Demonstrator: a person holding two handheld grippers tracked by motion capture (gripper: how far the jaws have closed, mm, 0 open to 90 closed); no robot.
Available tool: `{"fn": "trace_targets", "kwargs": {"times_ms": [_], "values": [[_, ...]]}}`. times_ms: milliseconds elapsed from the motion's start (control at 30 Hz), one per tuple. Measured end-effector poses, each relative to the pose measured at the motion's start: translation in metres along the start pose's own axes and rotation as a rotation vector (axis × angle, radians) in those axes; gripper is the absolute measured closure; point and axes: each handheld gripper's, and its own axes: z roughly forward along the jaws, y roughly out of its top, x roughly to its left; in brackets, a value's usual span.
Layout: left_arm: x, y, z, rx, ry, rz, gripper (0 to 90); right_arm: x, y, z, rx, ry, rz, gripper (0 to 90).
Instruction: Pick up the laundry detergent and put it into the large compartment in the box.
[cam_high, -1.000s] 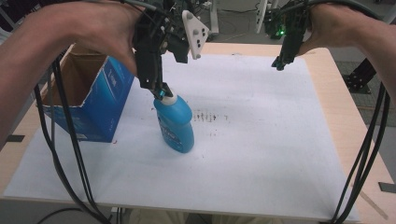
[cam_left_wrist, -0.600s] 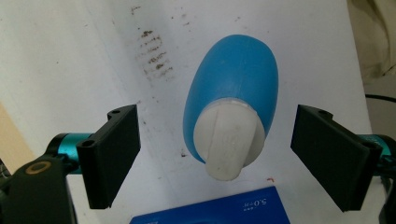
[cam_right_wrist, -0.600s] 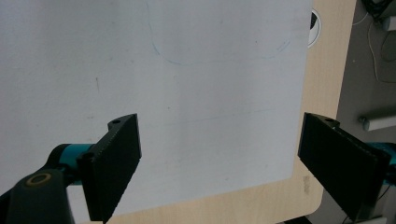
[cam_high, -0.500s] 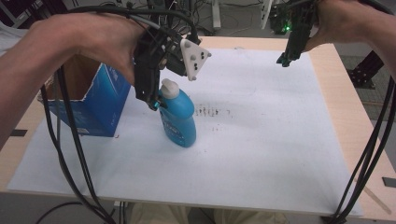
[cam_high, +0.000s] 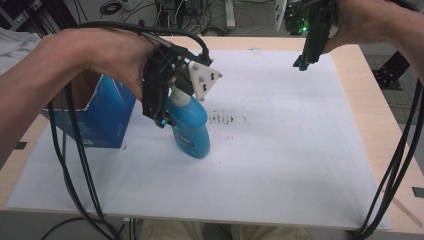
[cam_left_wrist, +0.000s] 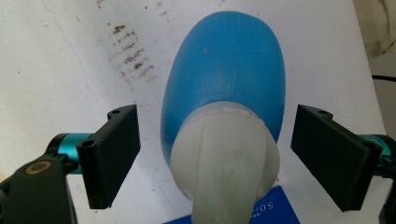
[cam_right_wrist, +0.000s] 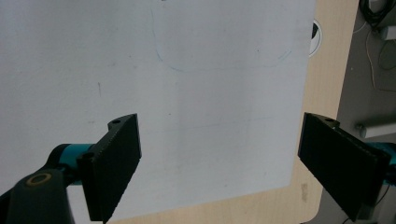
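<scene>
Now, in the high view, the left hand-held gripper (cam_high: 161, 117) had lifted off the blue bottle (cam_high: 190, 127), which had gone from leaning to standing upright on the white sheet (cam_high: 300, 150) beside the blue box (cam_high: 107, 117); the placing looked done. In the left gripper view, its 2 jaws stood wide apart around the white cap (cam_left_wrist: 224, 158), touching nothing. In the right gripper view, the right hand-held gripper (cam_right_wrist: 233, 163) hung open and empty over the tabletop (cam_right_wrist: 322, 74).

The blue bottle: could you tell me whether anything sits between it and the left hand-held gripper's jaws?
Nothing visible does. The left hand-held gripper is open, one jaw either side of the blue bottle's white cap, with clear gaps.
</scene>
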Motion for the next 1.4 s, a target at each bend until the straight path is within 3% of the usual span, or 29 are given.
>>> {"fn": "trace_targets", "kwargs": {"times_ms": [233, 400, 700, 1400], "values": [[0.0, 0.0, 0.007, 0.019, 0.003, 0.042, 15.8, 0.001, 0.002, 0.006, 0.005, 0.004, -0.007, 12.4], [0.0, 0.0, 0.01, 0.003, 0.002, 0.05, 15.8, 0.001, 0.002, 0.009, 0.0, 0.01, -0.012, 12.4], [0.0, 0.0, 0.014, 0.018, 0.009, 0.081, 15.8, -0.001, 0.002, 0.01, -0.005, 0.011, 0.0, 12.5], [0.001, 0.003, 0.015, 0.022, -0.009, 0.085, 23.8, 0.0, 0.003, 0.01, 0.003, 0.005, 0.002, 12.4]]}}
